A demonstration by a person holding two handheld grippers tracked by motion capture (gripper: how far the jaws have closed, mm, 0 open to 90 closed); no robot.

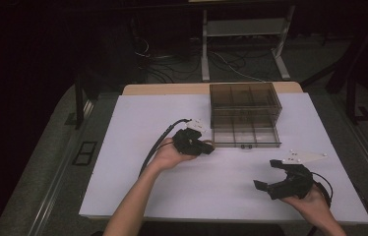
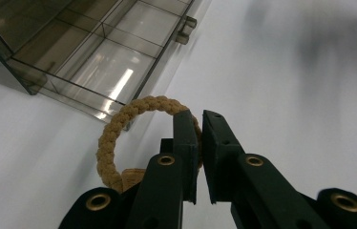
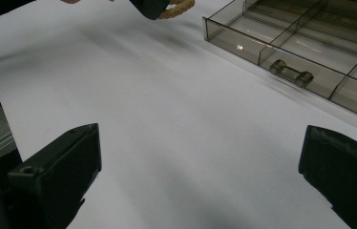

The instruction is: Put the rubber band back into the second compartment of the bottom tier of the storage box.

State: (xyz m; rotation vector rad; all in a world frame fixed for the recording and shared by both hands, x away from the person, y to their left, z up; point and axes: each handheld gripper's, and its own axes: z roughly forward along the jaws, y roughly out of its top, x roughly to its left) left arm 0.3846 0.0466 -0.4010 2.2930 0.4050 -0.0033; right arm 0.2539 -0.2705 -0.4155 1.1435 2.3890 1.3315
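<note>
Braided ring: tan rope ring (image 2: 119,131) was pinched at its right arc between the left gripper (image 2: 199,157) jaws, the loop hanging toward 9 o'clock of the fingertips in the left gripper view.
Left fingers: pressed nearly together, only the rope's thickness parting them.
Ring's place: held above the white table (image 1: 138,128), just beside the front left corner of the open drawer (image 1: 243,136), at about 9 o'clock from its handle (image 3: 291,72).
Drawer box: smoky clear plastic organiser (image 1: 243,101) stood at 12 o'clock on the table.
Right gripper (image 1: 273,176): jaws spread wide, holding nothing, low over bare table at 5 o'clock, well apart from the ring.
</note>
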